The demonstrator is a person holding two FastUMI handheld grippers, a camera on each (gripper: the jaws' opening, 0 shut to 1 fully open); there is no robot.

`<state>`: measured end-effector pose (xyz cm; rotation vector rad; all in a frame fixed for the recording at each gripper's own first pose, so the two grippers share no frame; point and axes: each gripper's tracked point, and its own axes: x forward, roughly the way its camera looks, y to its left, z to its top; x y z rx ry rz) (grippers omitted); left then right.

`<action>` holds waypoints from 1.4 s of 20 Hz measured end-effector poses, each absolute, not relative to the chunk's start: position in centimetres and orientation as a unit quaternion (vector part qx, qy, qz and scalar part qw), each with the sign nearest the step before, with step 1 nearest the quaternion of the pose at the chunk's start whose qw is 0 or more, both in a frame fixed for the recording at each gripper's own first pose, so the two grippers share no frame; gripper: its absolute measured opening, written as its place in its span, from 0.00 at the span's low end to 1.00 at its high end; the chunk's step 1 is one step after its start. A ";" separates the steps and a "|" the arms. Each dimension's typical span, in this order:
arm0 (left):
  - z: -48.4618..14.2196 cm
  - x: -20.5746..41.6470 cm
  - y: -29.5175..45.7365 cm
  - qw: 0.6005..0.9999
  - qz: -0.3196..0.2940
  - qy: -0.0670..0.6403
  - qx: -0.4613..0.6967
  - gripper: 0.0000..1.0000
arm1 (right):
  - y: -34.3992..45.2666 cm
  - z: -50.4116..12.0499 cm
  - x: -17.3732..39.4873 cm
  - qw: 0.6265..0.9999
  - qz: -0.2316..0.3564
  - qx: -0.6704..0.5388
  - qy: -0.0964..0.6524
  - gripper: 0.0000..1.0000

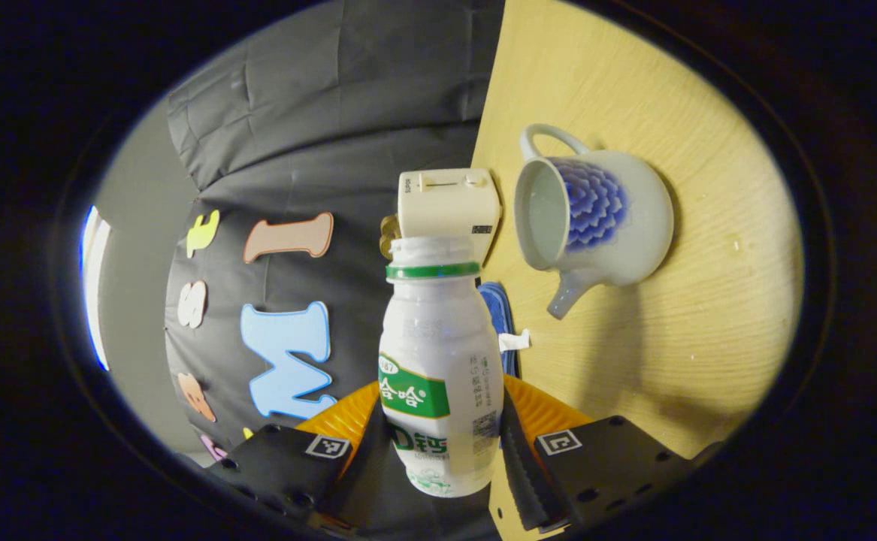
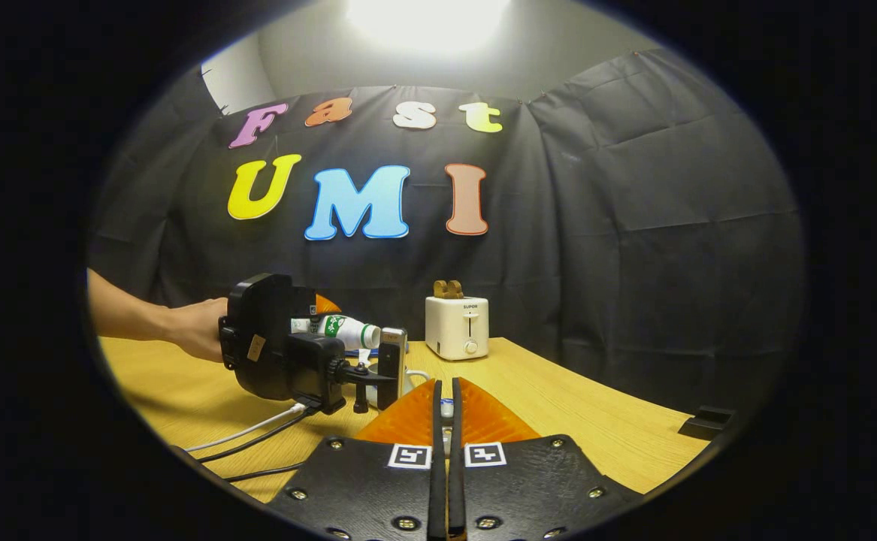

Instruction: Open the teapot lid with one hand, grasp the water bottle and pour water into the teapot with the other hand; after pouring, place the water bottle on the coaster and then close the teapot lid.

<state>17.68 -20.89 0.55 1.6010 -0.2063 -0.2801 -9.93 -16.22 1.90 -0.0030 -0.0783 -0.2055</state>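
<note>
- The water bottle (image 1: 442, 368) is clamped between the fingers of the left gripper (image 1: 444, 443), capless, its mouth turned toward the teapot (image 1: 596, 222).
- In the left gripper view the teapot is seen lidless, just beyond the bottle's mouth, on the table (image 1: 709, 338).
- In the right gripper view the left gripper (image 2: 288, 349), held by a hand (image 2: 198, 327), is seen from outside, the bottle (image 2: 340, 329) lying nearly level.
- The right gripper (image 2: 446, 409) is closed; a small pale object, possibly the lid, seems pinched at its tips.
- A toaster (image 2: 457, 327) stands farther off.

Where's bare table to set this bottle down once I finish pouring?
Bare wood lies right of the toaster, out to the black block at the table's edge. It is crowded by the teapot, blue cloth and cables.
</note>
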 end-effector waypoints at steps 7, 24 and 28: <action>1.2 17.7 -20.8 0.636 -0.112 -0.106 0.756 0.81 | -16.5 1.6 -9.9 0.994 -0.103 0.004 -0.035 0.02; 2.2 17.8 -20.8 0.592 -0.094 -0.128 0.790 0.76 | -16.7 1.3 -9.8 0.995 -0.097 0.018 -0.031 0.02; 2.4 17.7 -21.0 0.578 -0.087 -0.136 0.800 0.76 | -16.5 1.3 -9.7 0.995 -0.093 0.012 -0.033 0.02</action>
